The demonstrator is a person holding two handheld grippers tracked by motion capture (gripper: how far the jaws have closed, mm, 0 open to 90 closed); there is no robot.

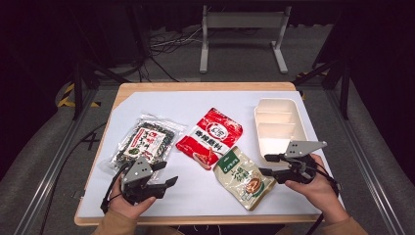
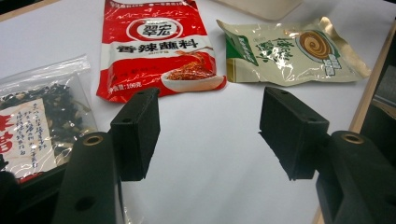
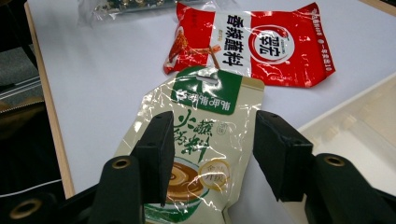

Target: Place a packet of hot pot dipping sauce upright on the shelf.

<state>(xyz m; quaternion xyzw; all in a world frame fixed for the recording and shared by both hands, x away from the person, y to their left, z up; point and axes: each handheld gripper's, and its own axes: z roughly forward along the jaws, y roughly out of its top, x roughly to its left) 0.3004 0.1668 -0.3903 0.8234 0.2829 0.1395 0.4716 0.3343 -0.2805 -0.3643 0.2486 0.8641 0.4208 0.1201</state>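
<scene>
Three food packets lie on the white table cover. A clear bag of dark dried food (image 1: pixel 144 142) (image 2: pixel 39 121) is at the left. A red sauce packet (image 1: pixel 210 137) (image 2: pixel 156 51) (image 3: pixel 261 39) is in the middle. A beige and green packet (image 1: pixel 243 177) (image 2: pixel 292 53) (image 3: pixel 205 130) lies to its right. My left gripper (image 1: pixel 166 174) (image 2: pixel 210 135) is open over bare table, just in front of the clear bag. My right gripper (image 1: pixel 266 165) (image 3: pixel 212 154) is open, its jaws astride the beige packet's lower part, not closed on it.
A cream tray with compartments (image 1: pixel 279 125) (image 3: pixel 364 135) stands at the right of the table, just beyond my right gripper. The wooden table edge (image 1: pixel 195 220) runs along the front. A metal frame (image 1: pixel 242 36) and cables stand on the floor behind.
</scene>
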